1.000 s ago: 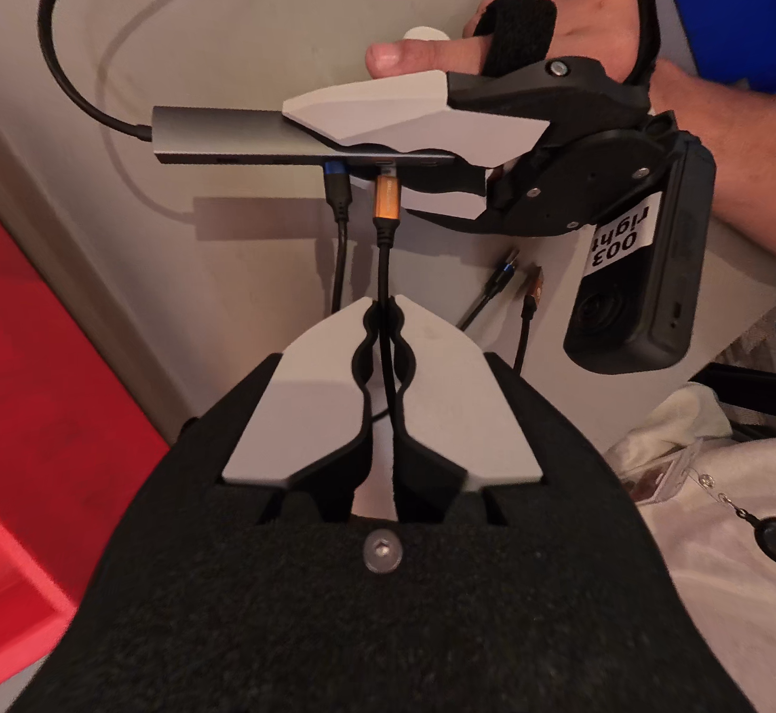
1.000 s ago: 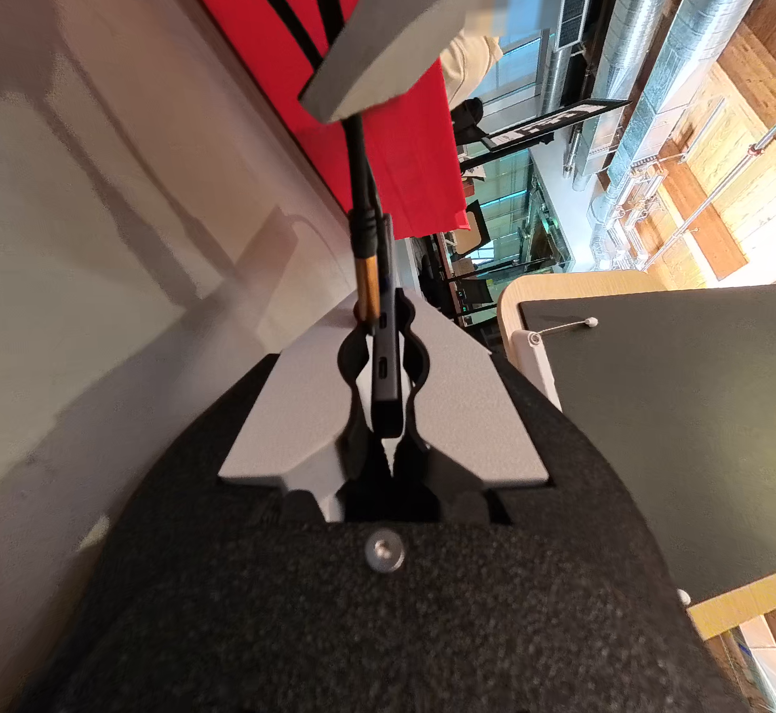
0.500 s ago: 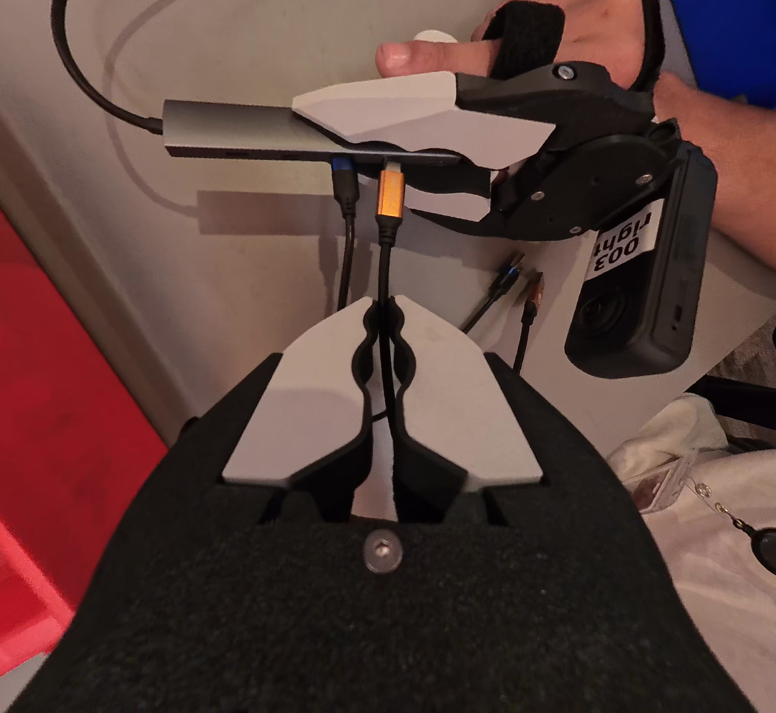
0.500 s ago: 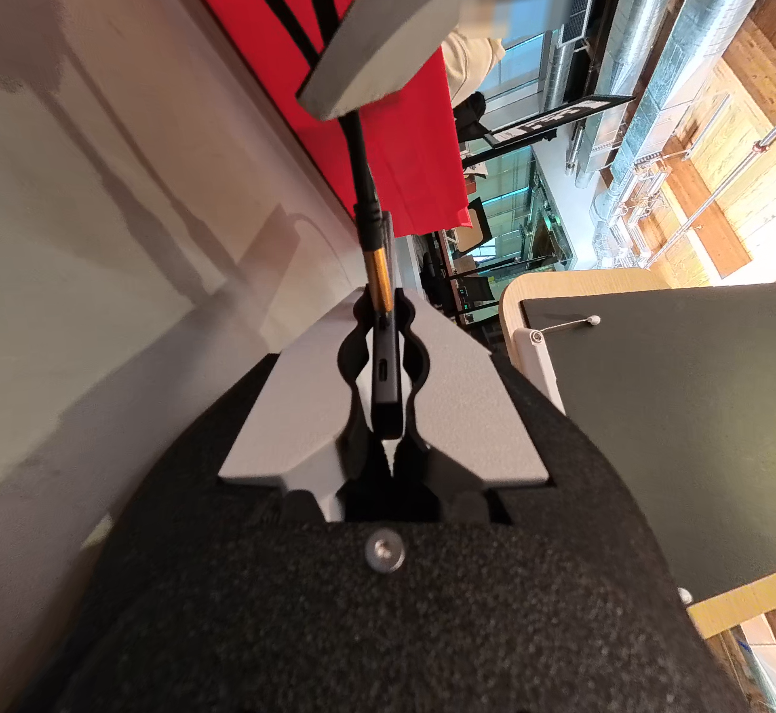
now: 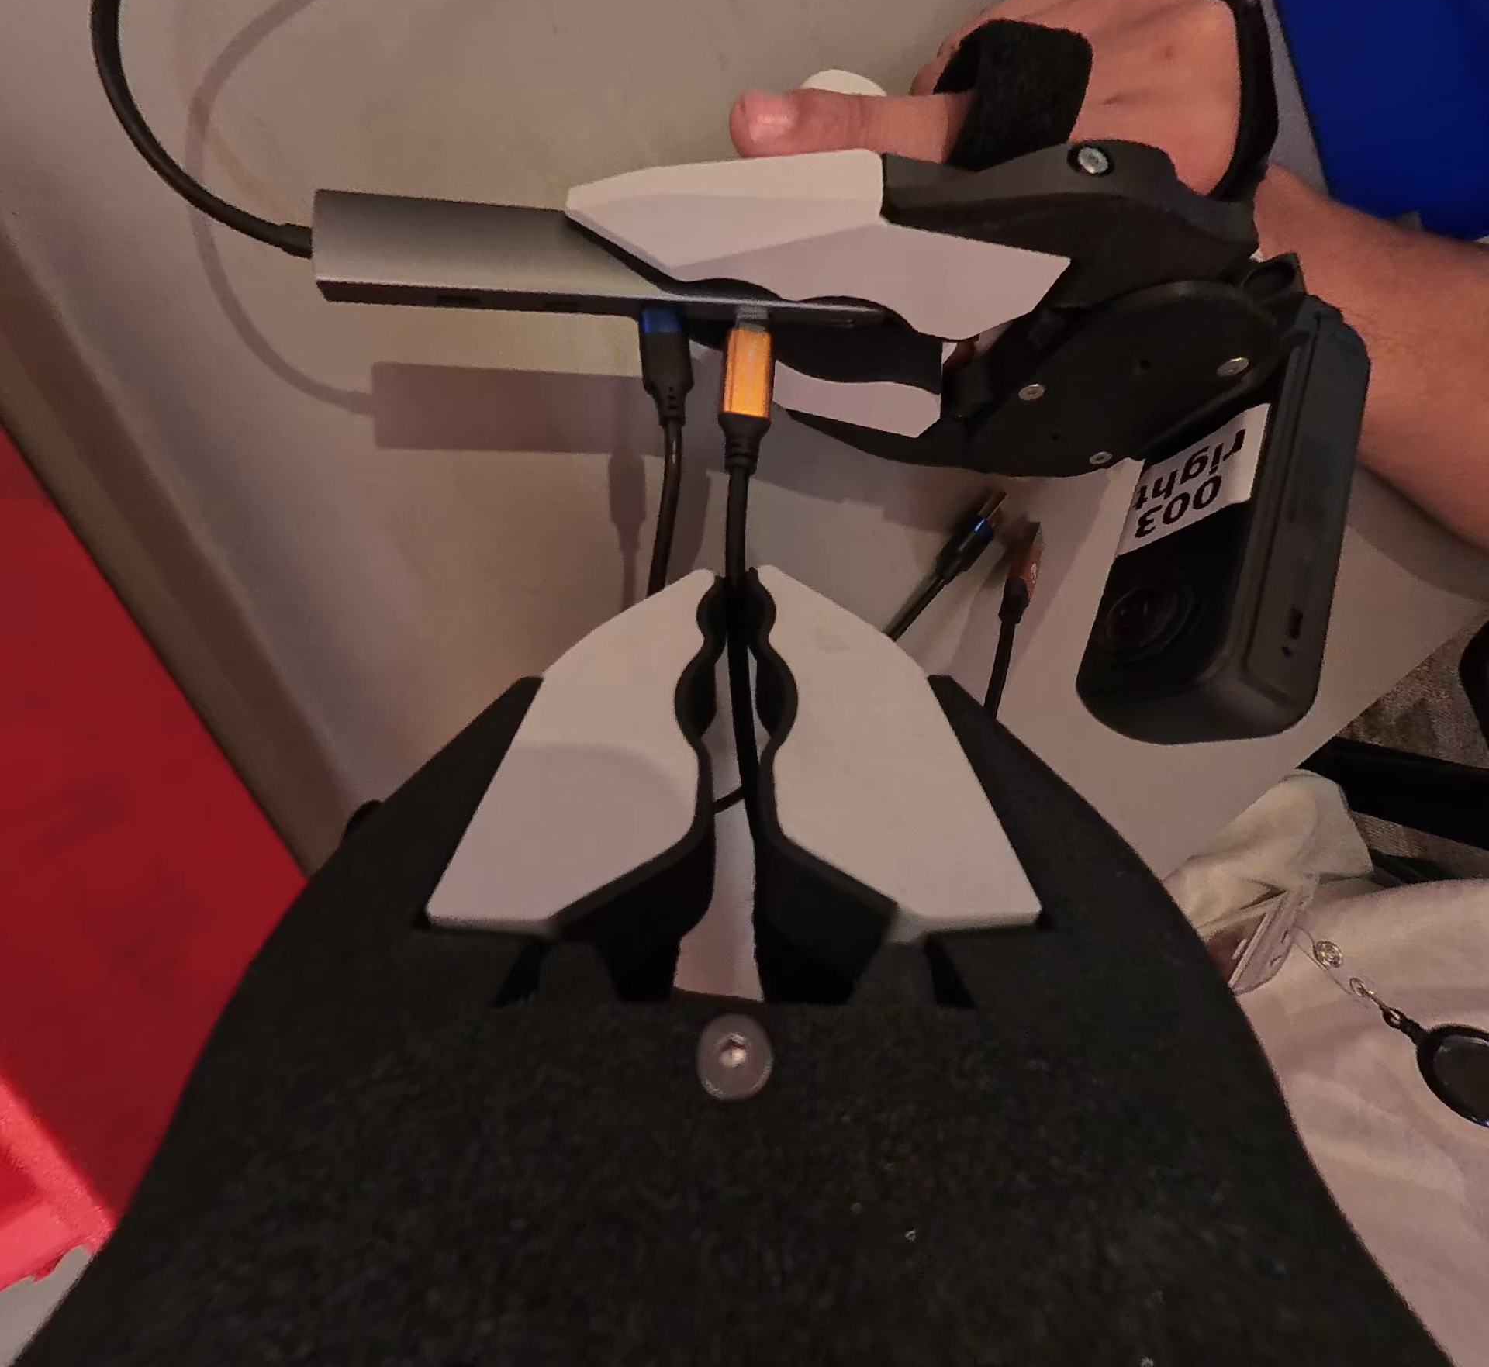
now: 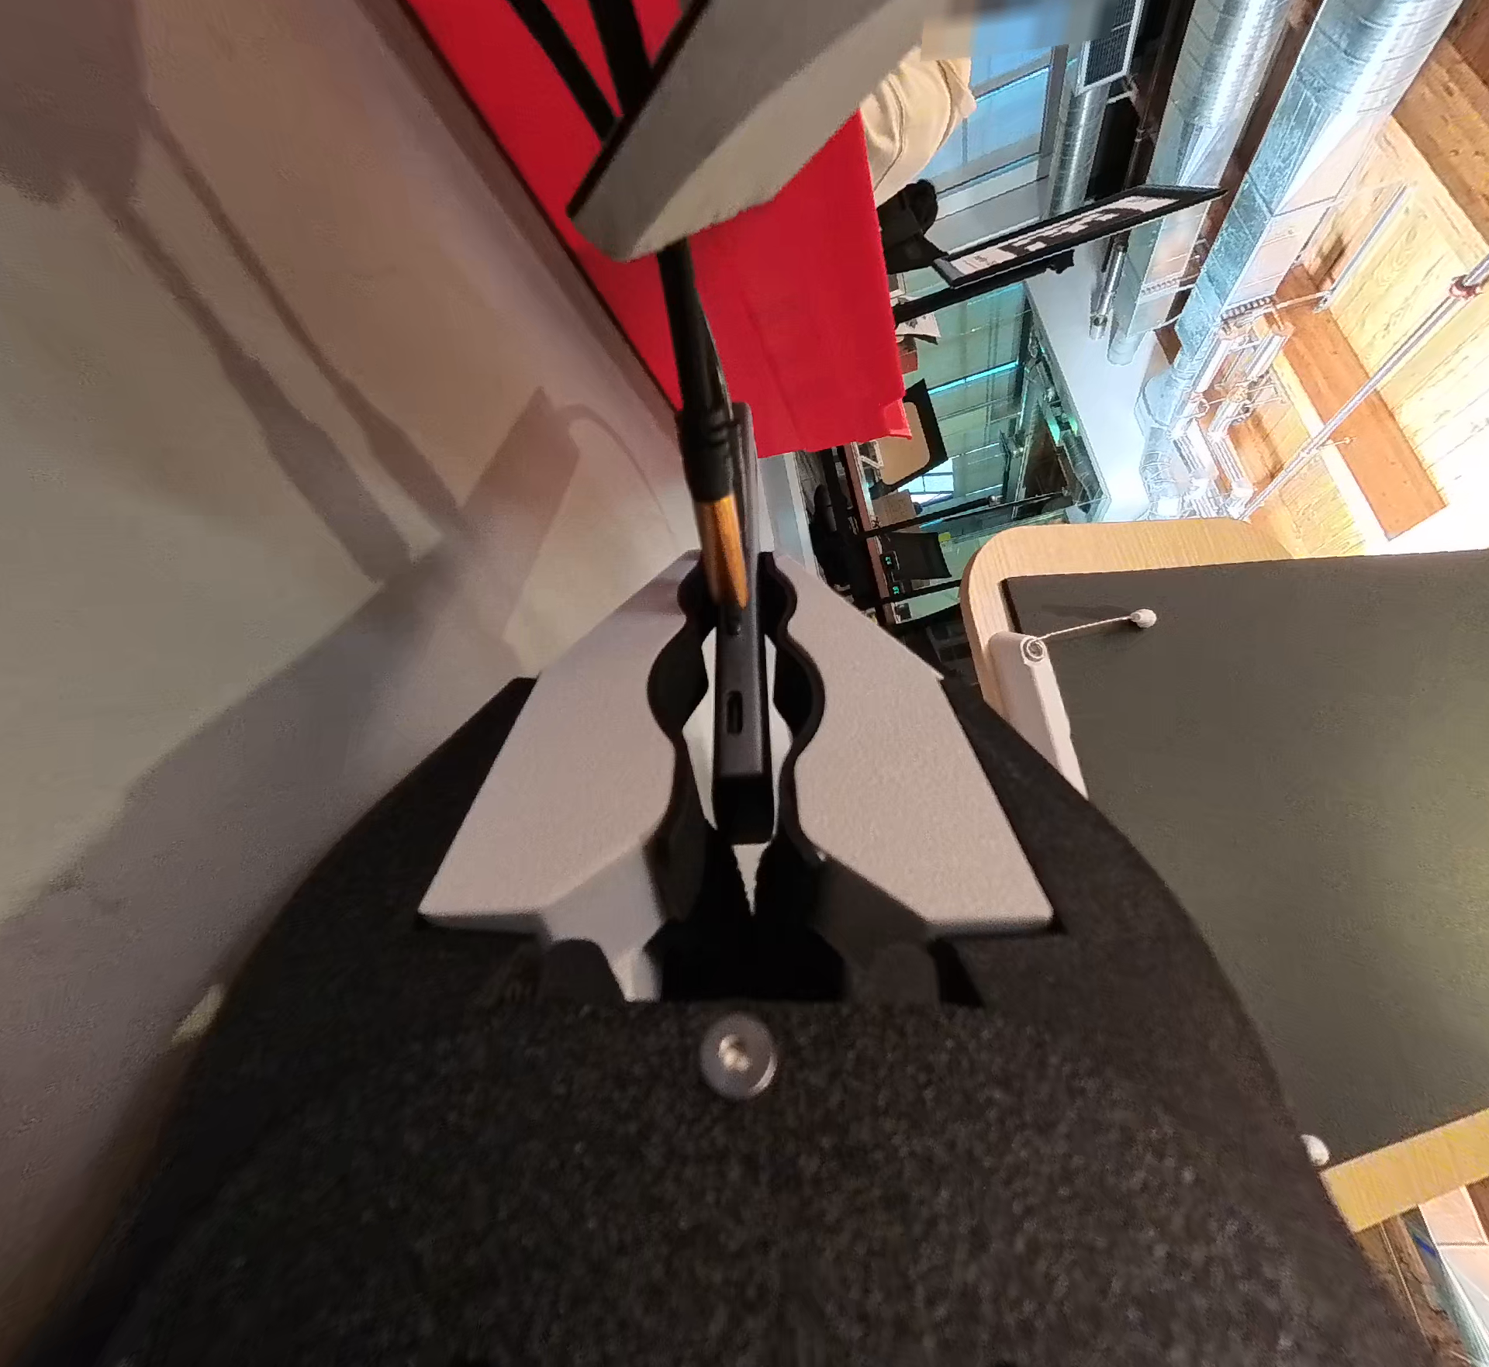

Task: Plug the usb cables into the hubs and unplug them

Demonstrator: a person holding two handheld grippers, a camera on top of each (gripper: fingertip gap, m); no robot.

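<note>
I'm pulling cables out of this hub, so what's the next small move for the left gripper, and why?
Probably draw the left gripper straight back from the grey USB hub. It is shut on the black cable, whose orange plug already shows bare metal at the port, while the right gripper clamps the hub.

Pale grey table (image 5: 499, 80); two loose cable plugs (image 5: 999, 547) lying on it, side by side.

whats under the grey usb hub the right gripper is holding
Under the grey hub hang an orange plug and a blue one. The left gripper pinches the orange plug's cable. The right gripper covers the hub's other end.
</note>
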